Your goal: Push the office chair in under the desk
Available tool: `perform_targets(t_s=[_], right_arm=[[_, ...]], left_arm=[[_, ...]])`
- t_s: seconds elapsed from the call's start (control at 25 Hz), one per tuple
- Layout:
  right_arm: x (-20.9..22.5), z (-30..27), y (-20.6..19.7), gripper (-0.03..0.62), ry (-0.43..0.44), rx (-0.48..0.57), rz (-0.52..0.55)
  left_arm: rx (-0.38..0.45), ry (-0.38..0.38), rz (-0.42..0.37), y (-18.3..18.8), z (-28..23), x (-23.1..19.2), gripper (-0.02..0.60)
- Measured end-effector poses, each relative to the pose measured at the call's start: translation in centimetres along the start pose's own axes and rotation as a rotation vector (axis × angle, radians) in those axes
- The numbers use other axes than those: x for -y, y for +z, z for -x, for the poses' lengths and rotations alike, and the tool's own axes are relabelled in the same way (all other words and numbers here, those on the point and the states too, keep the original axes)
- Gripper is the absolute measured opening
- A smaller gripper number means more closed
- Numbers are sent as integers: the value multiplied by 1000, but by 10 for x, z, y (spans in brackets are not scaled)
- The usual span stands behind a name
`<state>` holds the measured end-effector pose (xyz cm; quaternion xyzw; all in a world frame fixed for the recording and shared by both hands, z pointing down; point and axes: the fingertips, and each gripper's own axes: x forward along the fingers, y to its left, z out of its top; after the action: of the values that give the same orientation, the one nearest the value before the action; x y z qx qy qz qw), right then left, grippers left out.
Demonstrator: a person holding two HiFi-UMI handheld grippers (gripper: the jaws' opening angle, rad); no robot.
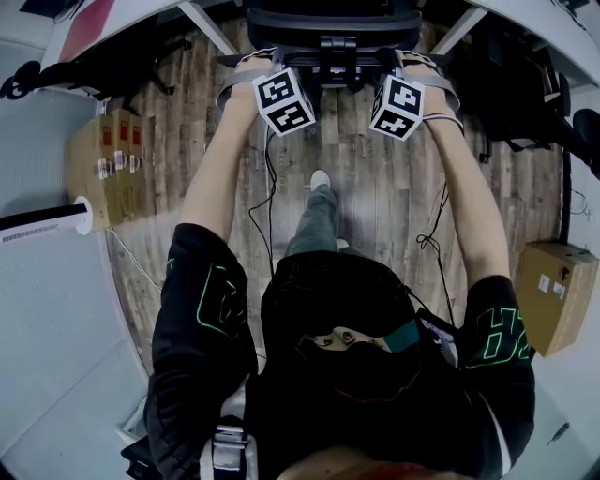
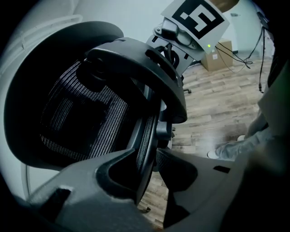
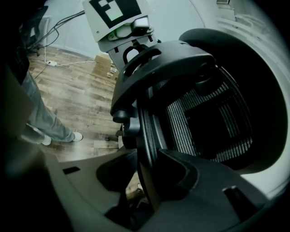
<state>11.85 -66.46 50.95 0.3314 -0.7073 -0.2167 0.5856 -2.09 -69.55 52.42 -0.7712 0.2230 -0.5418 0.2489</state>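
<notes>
The office chair (image 1: 333, 23) is standing at the far end of the wooden floor (image 1: 375, 202) with its back turned towards the person. It is being lined up in the gap between the white legs of the desk (image 1: 66, 39), whose top is showing at far left and far right. The seat is judged to be entering that gap, but how far under it has got is being cut off by the far edge of the head view.

The backrest (image 2: 90, 113) is being gripped on both edges. The left gripper (image 2: 152, 158) is being clamped on the left rim of the mesh back. The rim is running between its two jaws, which are being kept fairly wide apart by its thickness. The right gripper (image 3: 145, 165) is being closed on the right rim in the same manner and at much the same width.

One hold on each edge, at matching height, is probably being chosen so that force is being shared evenly. That way the chair is not being swung off line between the desk legs. Both arms are being stretched forward, which suits a level shove. The push is judged to be under way, not finished.
</notes>
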Motion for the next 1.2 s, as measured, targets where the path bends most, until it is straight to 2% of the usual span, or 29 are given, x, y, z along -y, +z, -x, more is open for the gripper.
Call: perform_targets(t_s=[0.44,0.96,1.2], right_arm=[[72,-65,0,152,-4,-9,-26],[133,-129,1,155,-7,-19,-47],[158,-155,2,155,-10,-27,-65]], left_arm=[[6,-13,-10,-3,-58,-76,149],[23,-18,-25,-9,-115,-144,146],[30,-46,-34,-12,-138,-170,141]])
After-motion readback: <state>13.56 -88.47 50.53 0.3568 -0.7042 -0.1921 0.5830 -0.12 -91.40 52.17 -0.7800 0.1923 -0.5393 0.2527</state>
